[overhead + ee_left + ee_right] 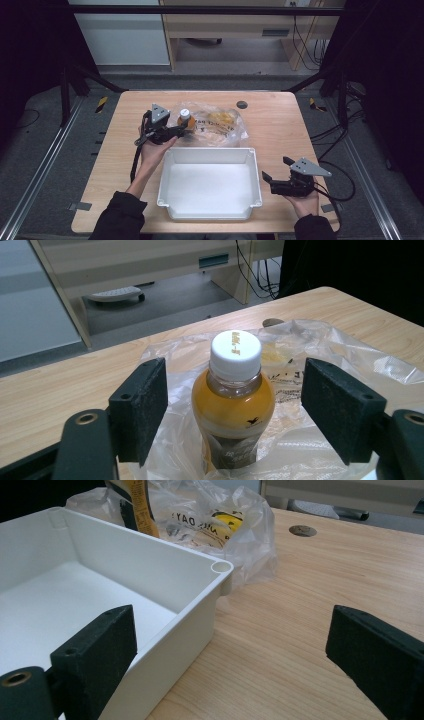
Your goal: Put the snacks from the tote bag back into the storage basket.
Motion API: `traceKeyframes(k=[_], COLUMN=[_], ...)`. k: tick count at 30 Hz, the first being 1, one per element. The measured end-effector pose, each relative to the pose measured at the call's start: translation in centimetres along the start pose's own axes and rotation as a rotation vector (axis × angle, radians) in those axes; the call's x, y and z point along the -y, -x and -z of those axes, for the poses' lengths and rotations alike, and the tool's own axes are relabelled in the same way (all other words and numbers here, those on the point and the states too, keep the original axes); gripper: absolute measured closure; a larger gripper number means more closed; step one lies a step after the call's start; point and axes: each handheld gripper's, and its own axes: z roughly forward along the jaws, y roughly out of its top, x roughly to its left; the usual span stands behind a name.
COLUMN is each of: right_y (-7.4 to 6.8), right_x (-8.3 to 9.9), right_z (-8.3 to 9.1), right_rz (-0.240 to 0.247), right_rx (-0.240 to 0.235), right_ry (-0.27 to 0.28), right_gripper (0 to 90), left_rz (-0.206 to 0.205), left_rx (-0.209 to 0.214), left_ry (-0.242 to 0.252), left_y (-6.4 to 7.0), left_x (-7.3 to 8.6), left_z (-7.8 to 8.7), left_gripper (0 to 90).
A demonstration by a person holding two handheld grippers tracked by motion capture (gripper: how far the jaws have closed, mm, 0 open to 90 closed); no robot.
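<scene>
Tongs, left (235, 405): jaws spread wide, one pad on either side of the bottle (233, 405), neither pad touching it as far as I can see from the left gripper view. Bottle: upright, long axis vertical, white cap (235, 354) on top, orange liquid inside, standing dead ahead of these jaws and centred between them, its lower part inside the mouth of the clear plastic bag (320, 340). I judge a straight squeeze at the shoulder would take it, no turning of my wrist needed. Bin, white (210, 187): just on my side of the bottle, its far wall near the bag; in the high view the bottle (185, 120) stands beyond the bin's far left corner. Tongs, right (280, 172): jaws likewise parted and holding nothing, resting beside the bin's right wall, well apart from the bottle. My left hand (155, 147) is by far the nearer to the bottle. Table, wooden (280, 125): carries bin, bag and bottle.
</scene>
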Motion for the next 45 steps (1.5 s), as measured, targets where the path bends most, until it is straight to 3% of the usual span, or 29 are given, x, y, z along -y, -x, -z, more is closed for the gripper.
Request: traceKeyframes(k=[12,24,30,40,45], right_y=[0.0,0.0,0.0,0.0,0.0], right_x=[0.0,0.0,0.0,0.0,0.0], right_z=[-0.1,-0.1,-0.1,-0.1,-0.1], right_rz=[0.003,0.001,0.002,0.001,-0.001], right_rx=[-0.001,-0.001,-0.001,-0.002,-0.003], right_ry=[-0.003,-0.003,-0.005,-0.005,-0.007], right_gripper=[6.4,6.4,6.4,6.4,6.4], left_rz=[0.008,-0.034,-0.047,-0.043,-0.027], left_rx=[-0.018,-0.035,-0.033,-0.008,-0.007], left_ry=[-0.01,-0.035,-0.042,-0.039,-0.031], left_y=[-0.3,0.4,0.4,0.4,0.4], left_x=[0.4,0.1,0.2,0.0,0.0], left_z=[-1.5,-2.8,-3.3,-3.6,-3.9], left_gripper=[30.3,36.3,42.0,52.1,52.5])
